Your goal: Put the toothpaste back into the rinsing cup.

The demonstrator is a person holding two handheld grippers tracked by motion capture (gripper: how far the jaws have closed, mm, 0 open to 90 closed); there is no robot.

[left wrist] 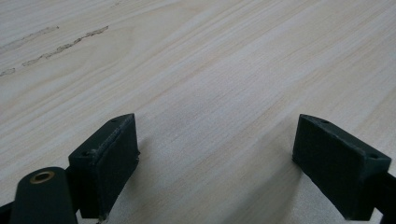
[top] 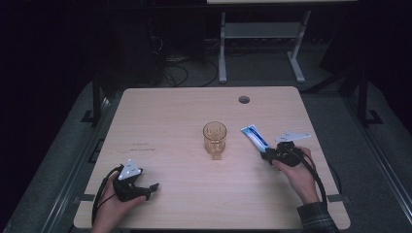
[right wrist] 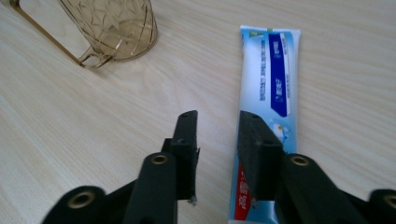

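An amber glass cup [top: 214,137] with a handle stands upright in the middle of the wooden table [top: 170,116]. Right of it lies a white and blue toothpaste tube [top: 255,136]. My right gripper [top: 268,154] sits at the tube's near end, held by a hand. In the right gripper view the jaws of the right gripper [right wrist: 217,114] stand narrowly apart with bare wood between them. The toothpaste tube [right wrist: 273,79] runs under the right jaw, and the cup [right wrist: 116,28] is at the upper left. My left gripper [top: 153,186] rests low at the near left. Its jaws stand wide open over bare table [left wrist: 217,119].
A round cable hole [top: 244,99] sits near the table's far edge. Faint marks [top: 141,145] show on the wood at the left. Behind the table are a white desk frame [top: 257,43] and loose cables on a dark floor.
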